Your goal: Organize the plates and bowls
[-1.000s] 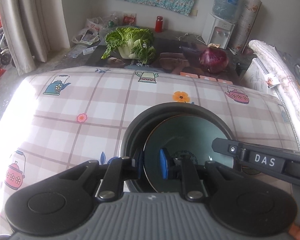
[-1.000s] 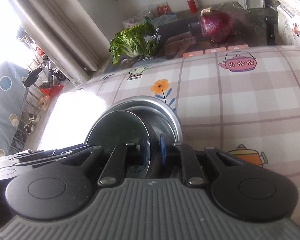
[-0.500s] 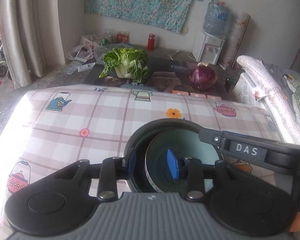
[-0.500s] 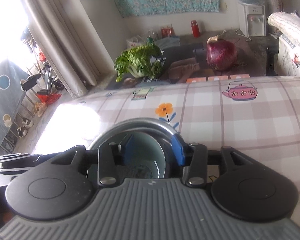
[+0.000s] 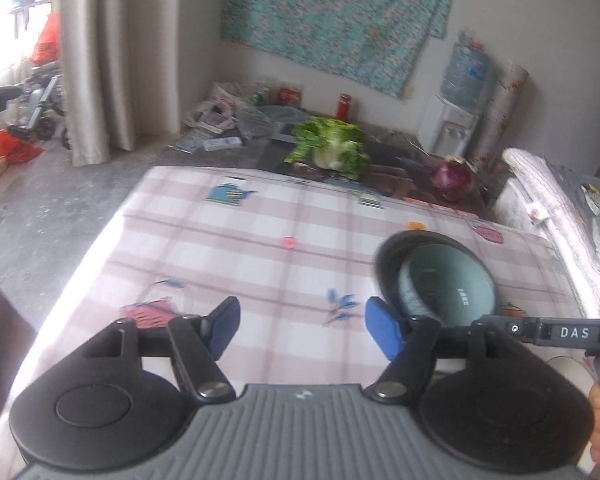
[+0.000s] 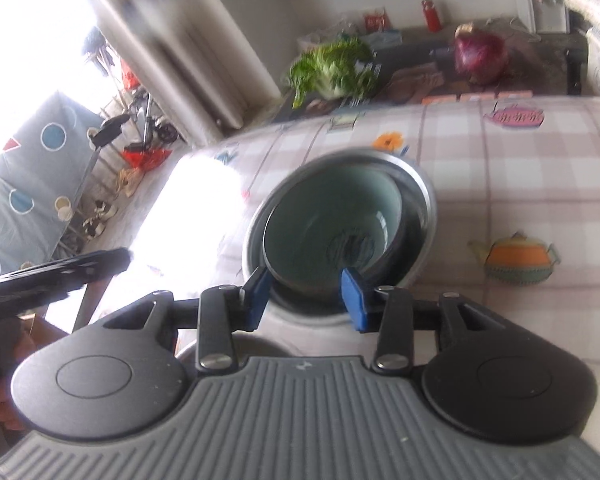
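Note:
A teal bowl point(image 6: 332, 220) sits nested in a larger steel bowl point(image 6: 422, 196) on the checked tablecloth point(image 6: 520, 184). My right gripper point(image 6: 305, 298) hovers at the stack's near rim. Its jaws are closing, but the blue pads point(image 6: 354, 300) stand apart and press on nothing. In the left wrist view the same nested bowls point(image 5: 440, 280) lie to the right. My left gripper point(image 5: 304, 330) is off to their left, its jaws opening wide over bare tablecloth point(image 5: 260, 248) with nothing between them. The right gripper's body point(image 5: 572, 332) crosses the right edge.
Beyond the table's far edge a cabbage point(image 5: 328, 150) and a red onion point(image 5: 450, 180) lie on a dark low surface. A water dispenser point(image 5: 456, 120) stands by the wall, with rolled bedding point(image 5: 556, 216) on the right. The left gripper's body point(image 6: 60, 276) shows at the left.
Both grippers were shut on the bowls' rims and have let go and opened. The left one pulled back and leftward, so the bowls now sit to its right. The right one drew back slightly.

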{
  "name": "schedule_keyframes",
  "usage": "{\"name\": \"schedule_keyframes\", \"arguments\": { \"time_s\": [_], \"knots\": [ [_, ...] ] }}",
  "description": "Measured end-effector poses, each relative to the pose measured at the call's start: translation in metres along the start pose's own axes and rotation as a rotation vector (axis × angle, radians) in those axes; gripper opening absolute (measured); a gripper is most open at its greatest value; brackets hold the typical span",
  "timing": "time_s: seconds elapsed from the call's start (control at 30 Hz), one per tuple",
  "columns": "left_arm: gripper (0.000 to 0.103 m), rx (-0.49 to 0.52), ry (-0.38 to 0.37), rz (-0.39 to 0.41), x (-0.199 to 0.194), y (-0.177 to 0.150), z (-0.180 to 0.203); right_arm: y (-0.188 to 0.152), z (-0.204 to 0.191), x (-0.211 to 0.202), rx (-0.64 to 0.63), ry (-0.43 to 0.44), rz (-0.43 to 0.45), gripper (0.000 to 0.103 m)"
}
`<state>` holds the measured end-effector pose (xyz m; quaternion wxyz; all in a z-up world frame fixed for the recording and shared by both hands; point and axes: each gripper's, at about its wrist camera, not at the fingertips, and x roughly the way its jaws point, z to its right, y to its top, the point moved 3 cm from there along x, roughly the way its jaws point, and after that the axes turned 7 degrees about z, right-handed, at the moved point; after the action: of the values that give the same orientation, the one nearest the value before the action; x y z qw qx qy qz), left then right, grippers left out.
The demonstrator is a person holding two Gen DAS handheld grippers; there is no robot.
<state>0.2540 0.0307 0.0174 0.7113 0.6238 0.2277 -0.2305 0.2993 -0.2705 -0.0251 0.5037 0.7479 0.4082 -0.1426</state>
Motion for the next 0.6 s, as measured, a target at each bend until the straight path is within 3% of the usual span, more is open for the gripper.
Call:
{"name": "schedule_keyframes", "arguments": {
  "time_s": [0.1, 0.3, 0.47, 0.6],
  "knots": [
    [0.078, -0.053, 0.045, 0.022, -0.025, -0.015, -0.037, -0.008, 0.001, 0.015, 0.056, -0.01, -0.037, 0.033],
    [0.082, -0.117, 0.094, 0.048, -0.073, -0.052, -0.09, -0.013, 0.0, 0.022, 0.112, -0.061, -0.009, 0.032],
    [0.085, -0.137, 0.11, 0.065, -0.105, -0.08, -0.114, -0.023, -0.018, -0.016, 0.109, -0.051, 0.046, 0.033],
    [0.085, -0.139, 0.098, 0.076, -0.122, -0.101, -0.127, -0.055, -0.046, -0.068, 0.101, 0.033, 0.097, 0.034]
  ]
}}
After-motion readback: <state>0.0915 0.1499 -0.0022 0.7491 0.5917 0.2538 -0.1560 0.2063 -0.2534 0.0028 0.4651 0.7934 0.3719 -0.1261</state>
